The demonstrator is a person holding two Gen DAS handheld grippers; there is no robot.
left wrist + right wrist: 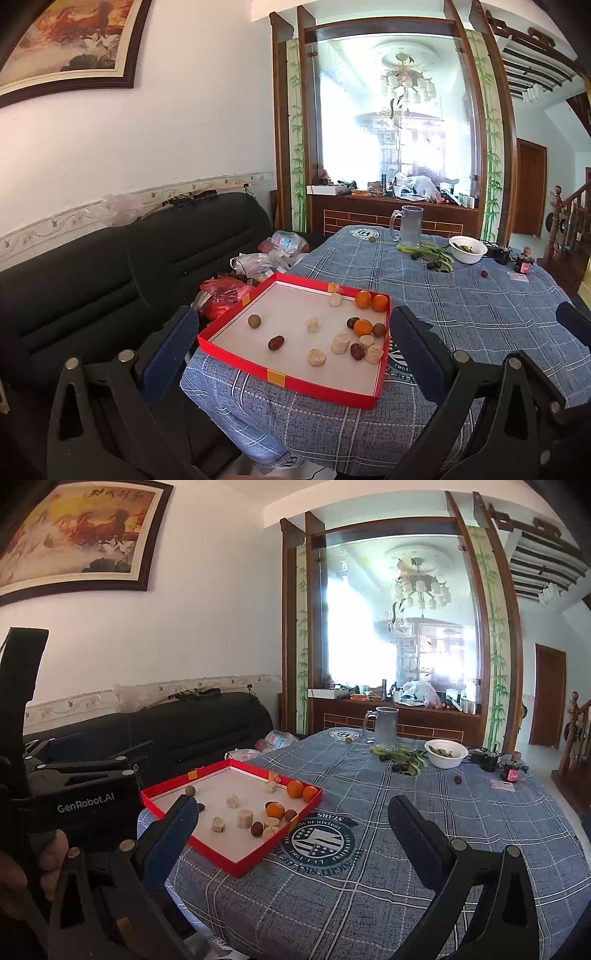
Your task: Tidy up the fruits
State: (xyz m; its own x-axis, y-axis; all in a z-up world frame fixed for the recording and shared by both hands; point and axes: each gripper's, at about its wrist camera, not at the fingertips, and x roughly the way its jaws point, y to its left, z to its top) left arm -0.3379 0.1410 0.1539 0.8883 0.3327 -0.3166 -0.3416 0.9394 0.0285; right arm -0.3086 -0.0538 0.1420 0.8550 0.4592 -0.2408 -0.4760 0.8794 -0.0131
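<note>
A shallow red tray (325, 388) with a white floor sits at the near left corner of the table. In it lie three oranges (363, 299), several brown-red dates (276, 342) and several pale white chunks (340, 343), most of them toward its right side. My left gripper (295, 321) hovers open in front of the tray, holding nothing. In the right wrist view the tray (251, 864) is left of centre with the oranges (294, 788) at its far corner. My right gripper (293, 808) is open and empty, to the tray's right. A hand (22, 867) holds the left gripper body (88, 797).
A blue plaid cloth (461, 314) covers the table. Farther back stand a glass mug (408, 223), a white bowl (468, 249), green pods (428, 253), a small dark bottle (522, 262) and a lone dark fruit (484, 273). A black sofa (110, 277) with plastic bags (258, 258) is on the left.
</note>
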